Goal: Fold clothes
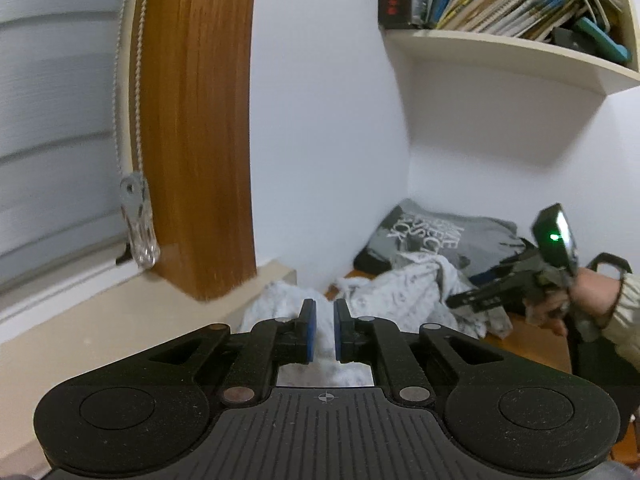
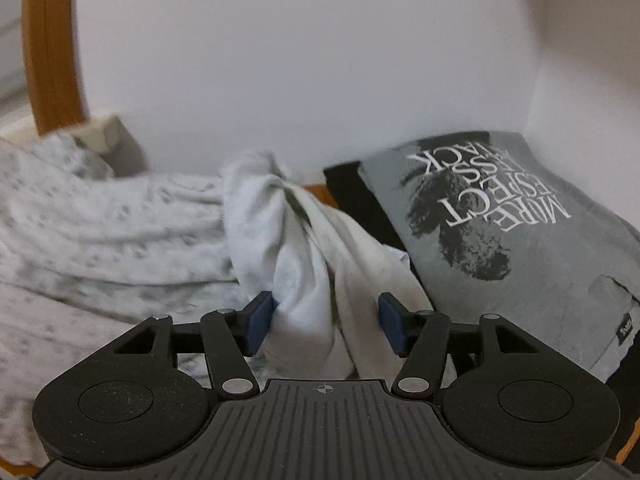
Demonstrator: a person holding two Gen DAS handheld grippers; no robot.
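Wooden desk, crumpled white garment

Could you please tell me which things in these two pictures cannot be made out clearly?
- Left tongs: whether they pinch the white garment; their own body hides the gap's base.
- Right tongs, right view: motion blur hides the garment's type.
- Black cloth: mostly covered by the grey shirt.

White garment ahead of the jaws: pale, faint grey speckle print. Folded shirt right of the jaws: grey, white lettering, black blotch graphic, lying on black cloth. Both grippers: black bodies, blue pads. Tabletop orange-brown wood. Window frame left of the jaws: same warm brown. Walls white.
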